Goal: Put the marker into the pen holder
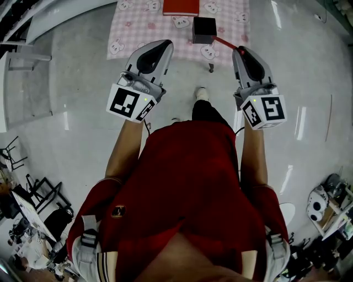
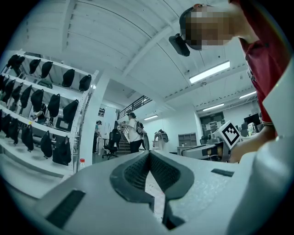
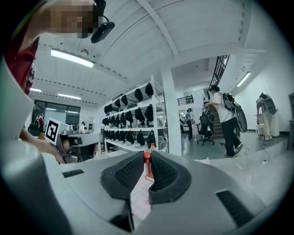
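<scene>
The flat red object (image 1: 180,6) and the checked cloth (image 1: 127,33) are cut off by the head view's top edge. The marker's (image 1: 223,42) rear is hidden inside the right claw (image 1: 241,52). Whether its tip touches the pen holder (image 1: 204,29) cannot be told.

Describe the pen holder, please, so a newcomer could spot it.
A pink checked cloth lies on the grey floor. Near its front edge stands the pen holder, a black box; its neighbours, a flat slab and the marker, are red.
</scene>
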`<state>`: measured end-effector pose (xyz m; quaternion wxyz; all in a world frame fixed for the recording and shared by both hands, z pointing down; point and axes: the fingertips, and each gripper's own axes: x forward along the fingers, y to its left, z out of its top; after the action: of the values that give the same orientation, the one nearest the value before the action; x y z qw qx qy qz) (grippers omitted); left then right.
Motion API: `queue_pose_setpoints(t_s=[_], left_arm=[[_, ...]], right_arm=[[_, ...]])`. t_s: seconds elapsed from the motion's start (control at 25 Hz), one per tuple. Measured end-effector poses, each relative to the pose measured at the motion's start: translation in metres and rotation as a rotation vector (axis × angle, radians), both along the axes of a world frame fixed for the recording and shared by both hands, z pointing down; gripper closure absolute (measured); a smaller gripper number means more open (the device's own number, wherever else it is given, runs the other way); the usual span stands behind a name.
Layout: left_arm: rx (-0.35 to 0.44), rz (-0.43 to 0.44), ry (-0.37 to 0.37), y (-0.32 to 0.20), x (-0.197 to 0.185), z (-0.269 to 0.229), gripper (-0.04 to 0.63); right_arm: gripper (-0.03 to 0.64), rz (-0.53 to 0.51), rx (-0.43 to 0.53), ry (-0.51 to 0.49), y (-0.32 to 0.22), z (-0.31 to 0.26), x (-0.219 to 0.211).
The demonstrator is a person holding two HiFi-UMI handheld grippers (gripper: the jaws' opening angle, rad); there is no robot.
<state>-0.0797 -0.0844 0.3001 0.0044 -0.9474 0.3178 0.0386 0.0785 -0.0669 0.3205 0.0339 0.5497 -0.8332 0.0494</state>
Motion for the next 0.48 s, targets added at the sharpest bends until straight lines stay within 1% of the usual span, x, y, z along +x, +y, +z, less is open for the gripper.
queue_pose_setpoints(t_s=[0.16,0.48], left_arm=[[-0.014,-0.049,-0.016,-0.029,0.01,0.004,0.589],[-0.039,-0.125,-0.053,-0.074,0.032,0.025,0.589]], right_arm=[[0.572,-0.051,-0.037,0.029,-0.035,0.01,0.01],[0.572,-0.169,-0.113,0.059,-0.096,0.052,0.021]])
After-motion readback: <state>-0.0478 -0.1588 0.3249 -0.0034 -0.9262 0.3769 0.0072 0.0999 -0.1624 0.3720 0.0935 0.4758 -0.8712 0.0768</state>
